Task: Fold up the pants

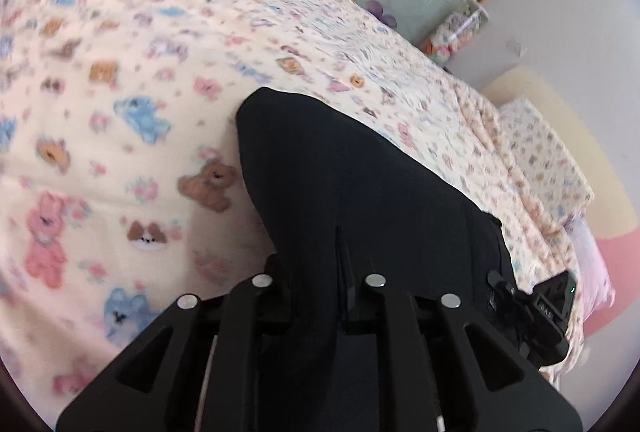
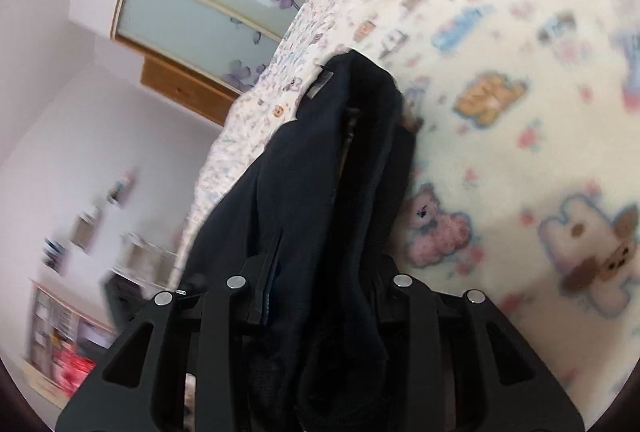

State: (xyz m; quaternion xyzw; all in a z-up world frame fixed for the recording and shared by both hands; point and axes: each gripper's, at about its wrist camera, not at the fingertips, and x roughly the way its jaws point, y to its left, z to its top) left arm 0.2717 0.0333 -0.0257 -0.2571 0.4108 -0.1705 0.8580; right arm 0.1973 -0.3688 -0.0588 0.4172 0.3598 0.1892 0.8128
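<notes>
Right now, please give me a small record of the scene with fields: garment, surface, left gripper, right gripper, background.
garment: dark pants, bunched, lying partly on the bed, both ends held
surface: bed blanket, cream with a print of bears and other animals
left gripper: left gripper shut on the pants
right gripper: right gripper shut on a thick bunch of the pants; it also shows in the left wrist view
background: wardrobe doors, frosted, with purple flowers
</notes>
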